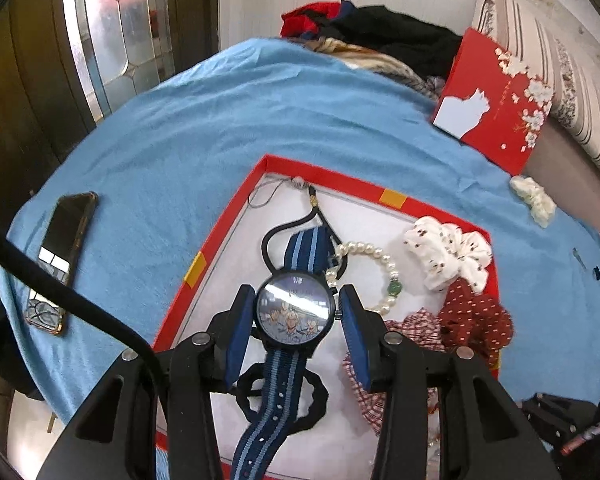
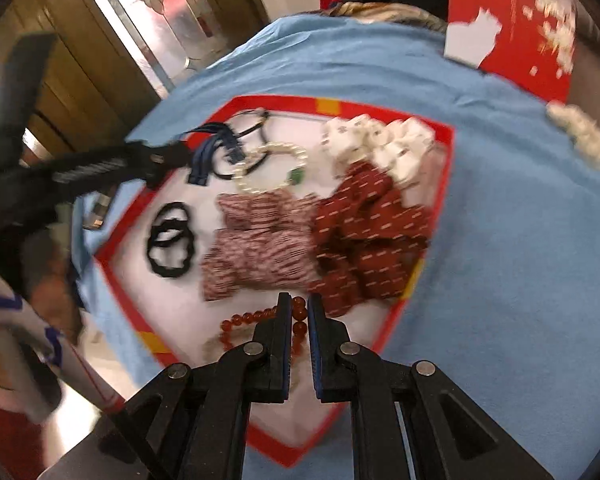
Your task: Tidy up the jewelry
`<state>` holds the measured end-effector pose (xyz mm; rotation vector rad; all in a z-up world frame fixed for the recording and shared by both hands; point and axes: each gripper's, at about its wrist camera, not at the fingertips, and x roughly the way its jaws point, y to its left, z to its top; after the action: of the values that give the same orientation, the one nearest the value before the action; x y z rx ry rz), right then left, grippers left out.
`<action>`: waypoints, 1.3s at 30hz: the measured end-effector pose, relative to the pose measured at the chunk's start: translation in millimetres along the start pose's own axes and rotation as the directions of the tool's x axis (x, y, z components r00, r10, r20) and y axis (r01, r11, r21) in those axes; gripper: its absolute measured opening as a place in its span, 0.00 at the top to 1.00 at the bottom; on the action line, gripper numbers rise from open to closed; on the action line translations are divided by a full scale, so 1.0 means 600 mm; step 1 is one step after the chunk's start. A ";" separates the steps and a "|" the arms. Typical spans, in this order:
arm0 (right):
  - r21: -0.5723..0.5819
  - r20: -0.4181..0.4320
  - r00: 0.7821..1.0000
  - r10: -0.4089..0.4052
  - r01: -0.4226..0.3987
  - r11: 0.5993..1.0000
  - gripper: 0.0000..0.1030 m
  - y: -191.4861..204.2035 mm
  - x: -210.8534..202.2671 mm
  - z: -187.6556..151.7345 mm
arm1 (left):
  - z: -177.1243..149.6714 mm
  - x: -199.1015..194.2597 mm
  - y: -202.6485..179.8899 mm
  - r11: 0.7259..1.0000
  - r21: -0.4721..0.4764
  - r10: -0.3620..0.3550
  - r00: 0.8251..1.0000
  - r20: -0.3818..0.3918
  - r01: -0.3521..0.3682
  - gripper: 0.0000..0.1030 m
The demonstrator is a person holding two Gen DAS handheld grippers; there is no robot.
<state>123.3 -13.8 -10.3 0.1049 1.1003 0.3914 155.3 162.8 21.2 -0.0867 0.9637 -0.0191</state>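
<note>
My left gripper (image 1: 296, 300) is shut on a watch (image 1: 294, 316) with a cartoon dial and a blue striped strap. Its pads press the case from both sides, above the red-rimmed white tray (image 1: 340, 180). From the right wrist view, that gripper (image 2: 168, 156) hangs over the tray's far left corner with the strap (image 2: 198, 164) dangling. My right gripper (image 2: 300, 308) is shut on an amber bead bracelet (image 2: 244, 318), whose beads sit in the narrow gap between the pads. A pearl bracelet (image 1: 380, 258), black hair ties (image 2: 172, 240) and three scrunchies (image 2: 364, 232) lie in the tray.
The tray rests on a blue cloth (image 1: 220, 120). A phone (image 1: 60, 260) lies at the left, a red flowered box lid (image 1: 496, 108) at the back right. A white scrunchie (image 1: 534, 198) lies loose beside the lid, and clothes (image 1: 380, 36) are piled at the far edge.
</note>
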 end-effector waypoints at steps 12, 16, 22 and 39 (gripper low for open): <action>-0.079 0.063 0.994 -0.093 0.098 0.992 0.78 0.001 -0.036 0.012 | -0.023 -0.107 -0.003 0.992 0.015 0.118 0.975 0.189 -0.123 0.42; -0.117 0.074 0.993 -0.096 0.104 0.988 0.78 0.025 -0.036 0.014 | -0.047 -0.143 0.029 0.984 -0.063 0.175 0.957 0.232 -0.165 0.39; -0.129 0.091 0.992 -0.093 0.104 0.986 0.78 0.042 -0.041 0.006 | -0.092 -0.213 0.076 0.946 -0.180 0.317 0.884 0.345 -0.269 0.15; -0.025 0.157 0.960 -0.234 0.241 0.970 0.54 -0.061 -0.181 -0.151 | -0.138 -0.329 -0.024 0.934 -0.249 0.347 0.824 0.449 -0.258 0.03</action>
<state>10.0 -96.8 30.2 -0.0360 0.9396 0.1877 -25.2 153.7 137.1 -0.0954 0.4587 0.3729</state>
